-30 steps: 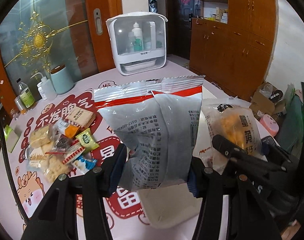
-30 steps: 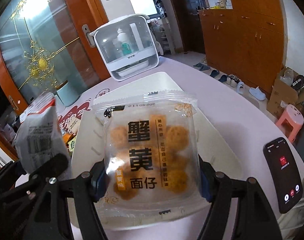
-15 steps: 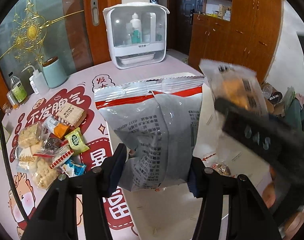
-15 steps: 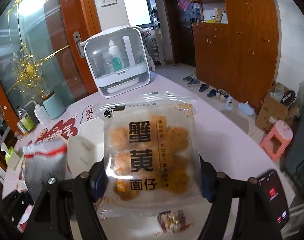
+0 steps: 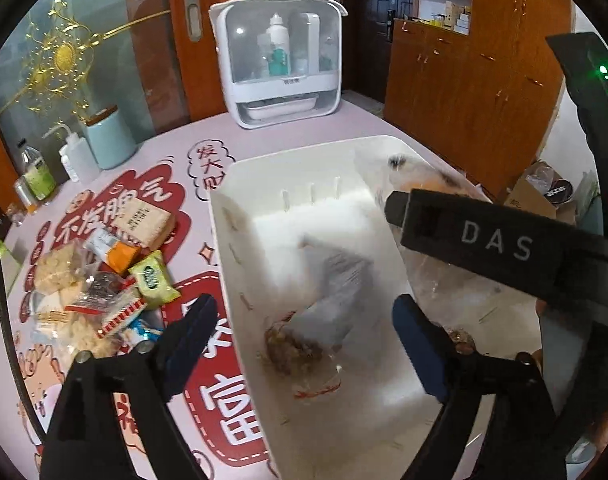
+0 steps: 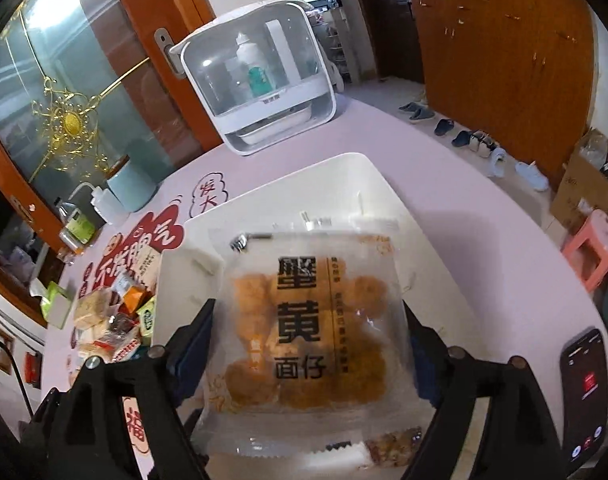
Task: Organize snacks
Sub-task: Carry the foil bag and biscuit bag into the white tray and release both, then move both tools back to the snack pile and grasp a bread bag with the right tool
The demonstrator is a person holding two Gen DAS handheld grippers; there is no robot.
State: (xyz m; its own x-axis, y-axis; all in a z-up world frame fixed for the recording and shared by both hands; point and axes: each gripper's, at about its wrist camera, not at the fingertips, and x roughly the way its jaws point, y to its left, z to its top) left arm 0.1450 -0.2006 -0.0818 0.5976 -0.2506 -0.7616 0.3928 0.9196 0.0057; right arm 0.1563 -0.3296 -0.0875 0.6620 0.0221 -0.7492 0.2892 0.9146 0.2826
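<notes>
Both pairs of jaws are opening. The left gripper has its jaws spread wide with nothing between the pads; the grey snack bag lies blurred below them, inside the white bin. The right gripper has its jaws spread on either side of the clear packet of orange snack balls; the pads sit just beside the packet's edges, and whether they touch it I cannot tell. The packet stands upright over the bin.

Taking the white bin as the landmark: it rests on the pink worktop, which carries a red printed pattern to the bin's left. Beyond the bin's far wall stands a white cabinet with a clear door, bottles visible inside. Right of the bin, in the left wrist view, the right gripper's black frame crosses in front of the bin's right side and hides part of the clear packet. Left of the bin lies a heap of small snack packets, among them a beige biscuit pack, an orange one and a green one. Farther left, at the worktop's edge, stand a pale blue canister and a white squeeze bottle. To the bin's right, a phone lies on the worktop with its screen lit. Inside the bin, beside the grey bag, sits a small brownish snack packet.
</notes>
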